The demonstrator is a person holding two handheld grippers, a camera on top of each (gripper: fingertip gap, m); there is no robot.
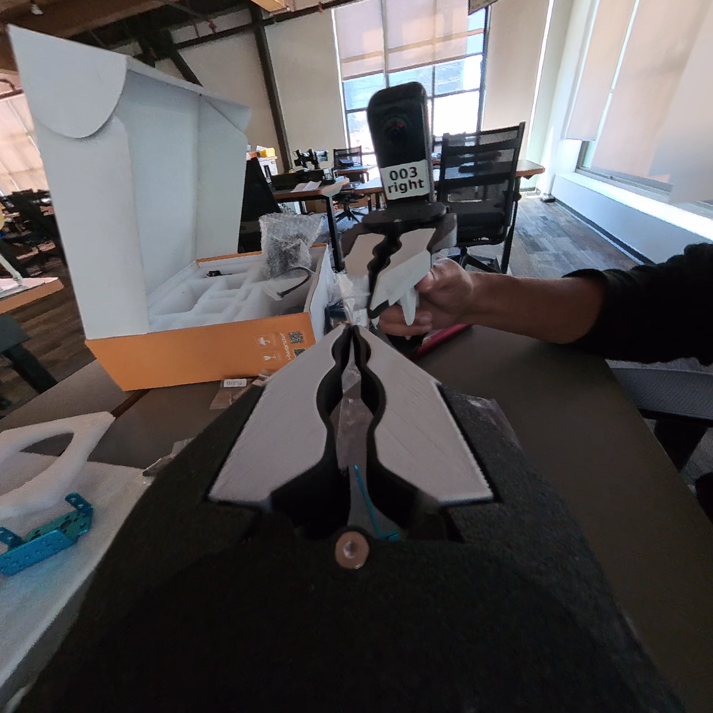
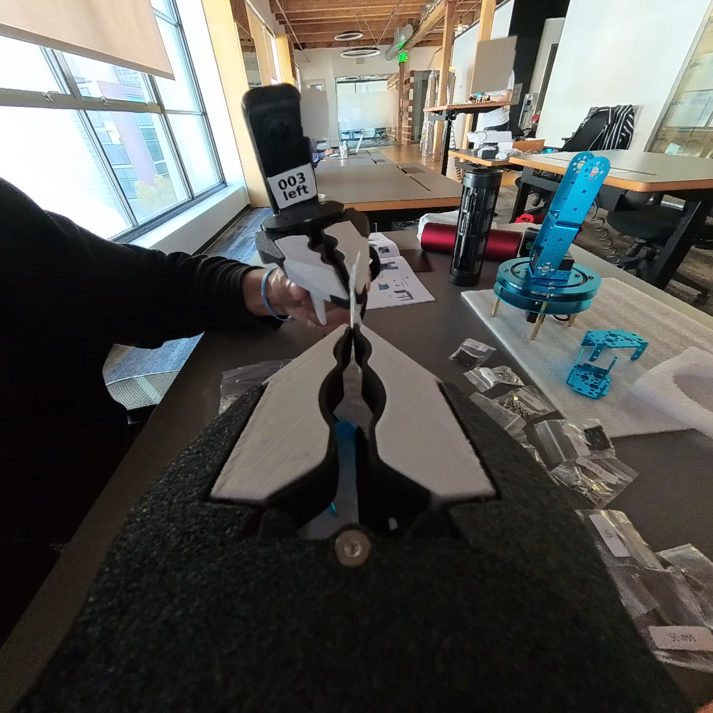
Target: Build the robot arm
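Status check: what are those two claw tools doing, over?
Both shut: left gripper, right gripper, tip to tip. Between them, small clear bag pinched above table. Below, parts bags lie loose.

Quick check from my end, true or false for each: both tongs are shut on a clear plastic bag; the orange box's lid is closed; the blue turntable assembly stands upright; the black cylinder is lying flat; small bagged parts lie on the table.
1. Both tongs are shut on a clear plastic bag. True: the left tongs and right tongs each pinch the thin clear bag stretched between them.
2. The orange box is closed. False: its white lid stands open.
3. The blue turntable assembly stands upright. True, on brass legs on the white foam sheet.
4. The black cylinder lies flat. False: it stands upright.
5. Small parts bags lie on the table. True.
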